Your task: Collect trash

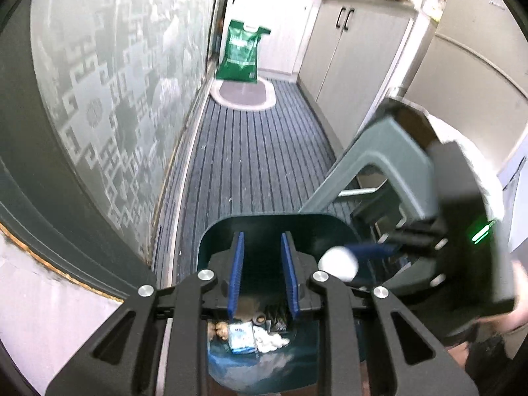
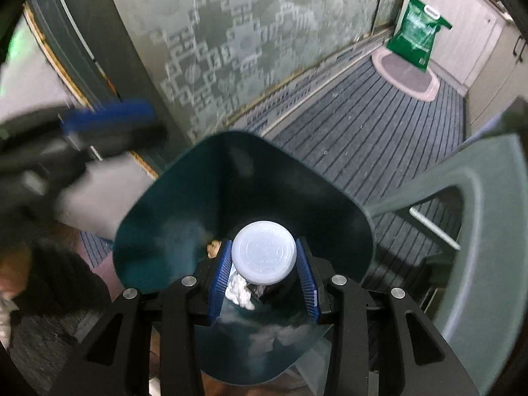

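A dark teal trash bin stands open below both grippers. Inside lie a blue-and-white packet, crumpled white tissue and other scraps. My left gripper hangs over the bin's mouth, its blue pads apart with nothing between them. In the right wrist view my right gripper is shut on a dark jar with a white lid, held just above the bin. That white lid also shows at the bin's right rim. The left gripper appears blurred at upper left.
A grey-green plastic stool stands right of the bin. A frosted patterned glass door runs along the left. A green bag leans at the far end behind an oval mat. White cabinets line the right; striped matting covers the floor.
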Demonstrator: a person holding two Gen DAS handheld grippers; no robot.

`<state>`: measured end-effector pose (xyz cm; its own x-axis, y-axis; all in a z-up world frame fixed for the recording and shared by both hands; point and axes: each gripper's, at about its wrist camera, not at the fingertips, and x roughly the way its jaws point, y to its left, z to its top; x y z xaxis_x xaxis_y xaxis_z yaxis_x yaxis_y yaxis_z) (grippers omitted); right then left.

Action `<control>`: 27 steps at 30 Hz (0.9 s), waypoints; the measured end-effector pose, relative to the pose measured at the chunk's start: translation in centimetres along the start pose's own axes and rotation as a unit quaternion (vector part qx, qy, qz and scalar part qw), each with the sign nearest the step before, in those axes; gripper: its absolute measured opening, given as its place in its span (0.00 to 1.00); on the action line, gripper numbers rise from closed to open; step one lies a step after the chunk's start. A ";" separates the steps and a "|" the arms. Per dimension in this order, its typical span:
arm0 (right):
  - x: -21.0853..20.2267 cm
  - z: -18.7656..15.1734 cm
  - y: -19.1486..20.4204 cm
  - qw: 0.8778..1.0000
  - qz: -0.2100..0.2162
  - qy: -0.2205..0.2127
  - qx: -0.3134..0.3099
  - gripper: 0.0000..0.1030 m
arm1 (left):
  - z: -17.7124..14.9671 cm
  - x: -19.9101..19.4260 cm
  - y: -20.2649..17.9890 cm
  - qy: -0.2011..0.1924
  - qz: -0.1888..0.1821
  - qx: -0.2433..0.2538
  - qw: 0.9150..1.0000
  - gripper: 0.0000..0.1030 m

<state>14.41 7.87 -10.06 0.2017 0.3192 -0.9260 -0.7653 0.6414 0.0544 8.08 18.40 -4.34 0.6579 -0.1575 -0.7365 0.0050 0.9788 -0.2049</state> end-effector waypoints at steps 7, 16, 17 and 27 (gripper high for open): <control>2.4 -1.5 0.0 0.999 -0.006 0.033 -0.007 0.40 | 0.9 -1.5 -0.6 -0.030 -0.017 -0.003 0.999 0.24; 3.2 -2.8 0.2 0.998 0.010 0.053 -0.015 0.42 | 1.7 -3.3 -1.7 -0.070 -0.028 0.001 0.997 0.24; 3.3 -3.0 0.4 0.998 0.011 0.055 -0.017 0.41 | 1.8 -3.6 -1.8 -0.075 -0.028 0.002 0.997 0.24; -0.3 -3.1 0.9 1.000 0.008 0.000 -0.012 0.35 | 3.4 -7.4 -3.3 -0.130 -0.030 0.009 0.991 0.24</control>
<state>11.76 6.25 -10.86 0.1897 0.3294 -0.9249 -0.7829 0.6193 0.0600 5.76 16.73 4.01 0.8282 -0.1787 -0.5313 0.0620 0.9712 -0.2299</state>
